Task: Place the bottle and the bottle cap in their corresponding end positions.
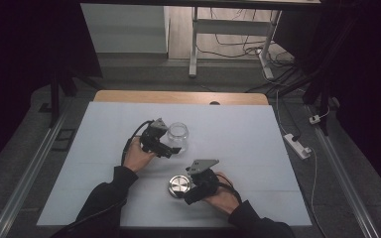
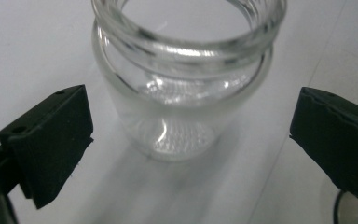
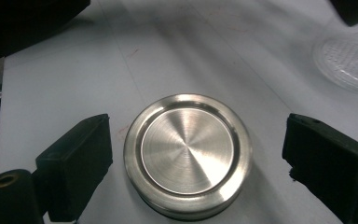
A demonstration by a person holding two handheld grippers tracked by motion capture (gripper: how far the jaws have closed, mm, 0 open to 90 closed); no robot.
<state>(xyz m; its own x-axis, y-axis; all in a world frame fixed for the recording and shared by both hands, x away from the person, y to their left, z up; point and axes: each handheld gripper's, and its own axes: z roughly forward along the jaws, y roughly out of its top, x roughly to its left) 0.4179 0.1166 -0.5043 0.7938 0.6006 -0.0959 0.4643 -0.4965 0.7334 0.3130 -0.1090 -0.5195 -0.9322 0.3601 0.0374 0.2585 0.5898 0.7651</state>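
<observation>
High view is showing the clear round glass jar (image 1: pixel 177 136) standing lidless on the white table (image 1: pixel 248 144), the released left gripper (image 1: pixel 171 147) flanking it untouched; the right gripper (image 1: pixel 187 191), released, is straddling the round brushed-metal lid (image 1: pixel 179 187) nearby.

Jar (image 1: pixel 177 135) behind lid (image 1: pixel 178 187) on table (image 1: pixel 258 148)
</observation>
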